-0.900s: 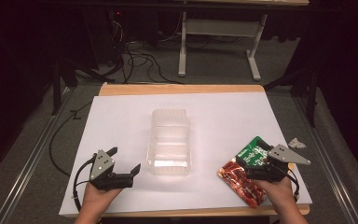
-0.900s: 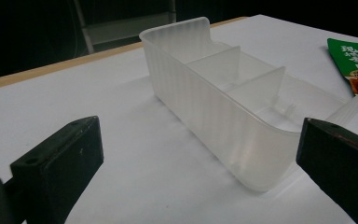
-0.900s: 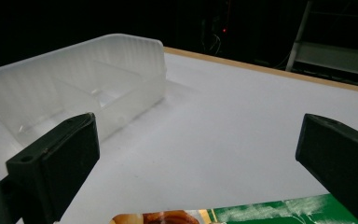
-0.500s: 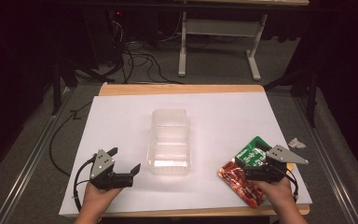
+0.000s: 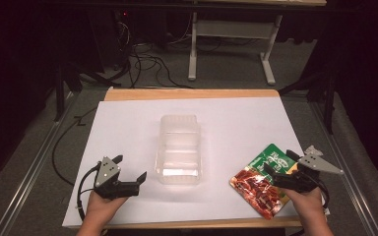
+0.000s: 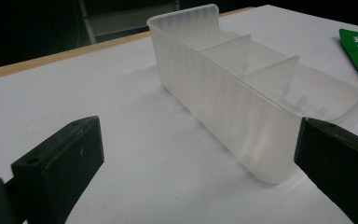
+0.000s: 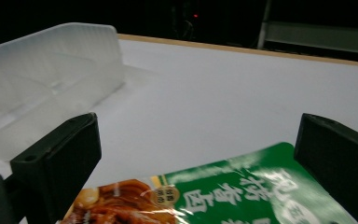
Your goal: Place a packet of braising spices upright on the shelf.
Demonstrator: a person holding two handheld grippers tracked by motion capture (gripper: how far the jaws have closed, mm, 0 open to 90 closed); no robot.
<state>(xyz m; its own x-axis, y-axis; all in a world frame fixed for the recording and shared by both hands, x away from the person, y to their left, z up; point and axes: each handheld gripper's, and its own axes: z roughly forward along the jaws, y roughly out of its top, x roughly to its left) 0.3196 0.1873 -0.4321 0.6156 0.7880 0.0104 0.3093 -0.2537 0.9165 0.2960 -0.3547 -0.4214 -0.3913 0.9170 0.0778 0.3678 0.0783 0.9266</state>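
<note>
Risk assessment: I am holding my right gripper (image 5: pixel 281 169) with jaws spread wide over the sauce pouch (image 5: pixel 261 183), lying flat at lower right of the high view, nothing clamped. My left gripper (image 5: pixel 130 172) is waiting open at lower left beside the clear divided container (image 5: pixel 179 150). Closing on the flat, glossy foil could make it slip or crumple.

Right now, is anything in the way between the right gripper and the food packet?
No. The right gripper hangs open right over the food packet, its fingers apart, with nothing visible between.
</note>
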